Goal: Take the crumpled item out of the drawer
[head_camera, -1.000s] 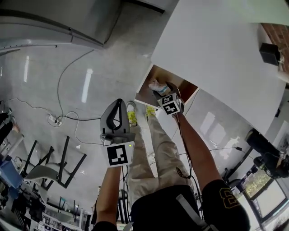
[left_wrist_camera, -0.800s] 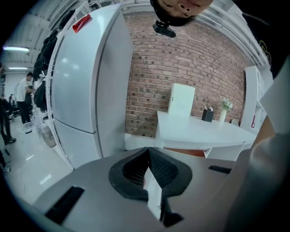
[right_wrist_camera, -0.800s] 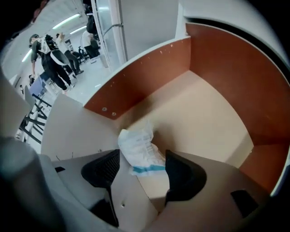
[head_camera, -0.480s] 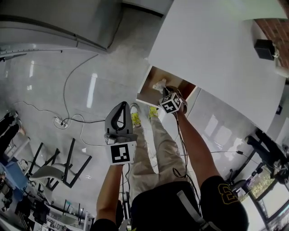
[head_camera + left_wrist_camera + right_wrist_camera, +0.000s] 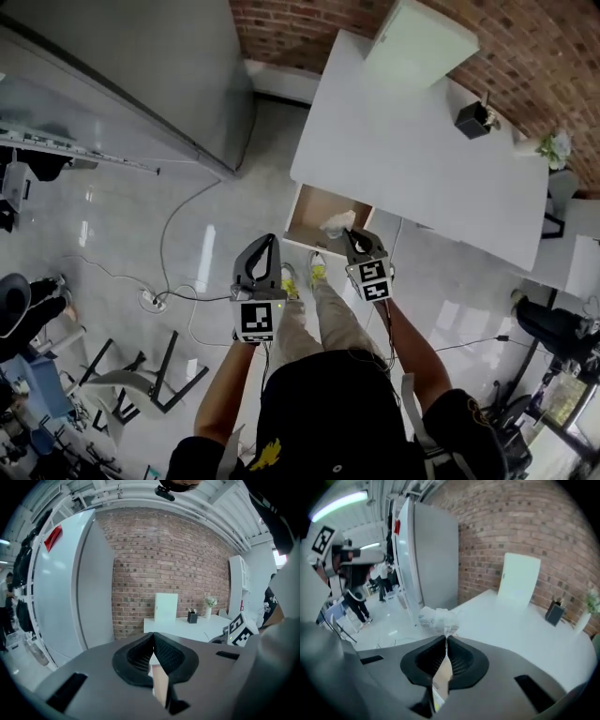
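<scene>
The wooden drawer (image 5: 302,208) stands open under the white table (image 5: 422,159). A crumpled white wrapper (image 5: 336,222) hangs at the drawer's front corner, pinched by my right gripper (image 5: 350,235). In the right gripper view the wrapper (image 5: 436,619) sticks out above the pads, and the right gripper's (image 5: 446,640) jaws are closing tight on its lower edge. My left gripper (image 5: 269,241) is held left of the drawer, above the floor. Its jaws (image 5: 153,635) meet at the tips with nothing between them.
A white box (image 5: 417,42) and a black holder (image 5: 472,118) stand on the table by the brick wall. A grey cabinet (image 5: 122,66) is at the left. A cable (image 5: 169,244) and black chairs (image 5: 141,366) are on the floor. The person's legs are below the drawer.
My right gripper was down inside the drawer over the wrapper; it has closed on it and drawn it up and back to the drawer's front. The left gripper stayed shut.
</scene>
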{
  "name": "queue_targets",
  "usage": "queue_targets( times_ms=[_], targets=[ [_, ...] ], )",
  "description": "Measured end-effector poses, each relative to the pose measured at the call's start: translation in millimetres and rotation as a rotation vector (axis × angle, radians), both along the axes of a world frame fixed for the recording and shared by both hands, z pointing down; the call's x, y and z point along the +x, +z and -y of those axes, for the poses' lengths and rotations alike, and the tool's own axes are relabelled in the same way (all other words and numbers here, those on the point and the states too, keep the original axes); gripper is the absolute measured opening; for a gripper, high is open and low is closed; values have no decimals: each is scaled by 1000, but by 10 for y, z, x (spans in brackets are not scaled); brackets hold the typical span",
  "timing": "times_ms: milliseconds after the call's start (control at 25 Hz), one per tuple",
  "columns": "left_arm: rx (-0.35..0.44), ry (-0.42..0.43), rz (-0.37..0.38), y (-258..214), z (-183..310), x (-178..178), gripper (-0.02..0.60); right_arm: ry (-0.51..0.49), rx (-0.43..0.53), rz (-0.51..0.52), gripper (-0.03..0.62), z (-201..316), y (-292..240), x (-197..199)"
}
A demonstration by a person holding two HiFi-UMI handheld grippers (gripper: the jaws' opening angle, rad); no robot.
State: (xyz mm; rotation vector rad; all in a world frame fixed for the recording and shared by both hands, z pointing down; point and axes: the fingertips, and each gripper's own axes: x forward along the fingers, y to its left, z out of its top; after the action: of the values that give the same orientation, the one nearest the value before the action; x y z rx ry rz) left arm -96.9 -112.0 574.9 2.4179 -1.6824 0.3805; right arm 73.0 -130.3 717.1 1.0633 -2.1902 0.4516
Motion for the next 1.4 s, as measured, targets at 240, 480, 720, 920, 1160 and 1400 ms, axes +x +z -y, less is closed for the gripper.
queue_targets(
  times_ms=[240,480,720,920,1160,1400],
  targets=[
    [133,29,-45,-1071,146,130,17,152,317,143,35,172,-1931,374],
    [312,59,-59,-2025,363,263,17,241,605,250,34,193,-3382,627],
    [409,83,-47,-2513,380,433,17,218,719,336,34,74,-4076,640],
    [423,85,-50,-2558,367,494,17,176,734,371,34,52,-4217,523],
    [428,77,-51,-2597,377,549,17,150,745,380,34,46,-4301,490],
    [433,85,-47,-2610,450,565,17,172,759,373,32,105,-4339,583]
  ],
)
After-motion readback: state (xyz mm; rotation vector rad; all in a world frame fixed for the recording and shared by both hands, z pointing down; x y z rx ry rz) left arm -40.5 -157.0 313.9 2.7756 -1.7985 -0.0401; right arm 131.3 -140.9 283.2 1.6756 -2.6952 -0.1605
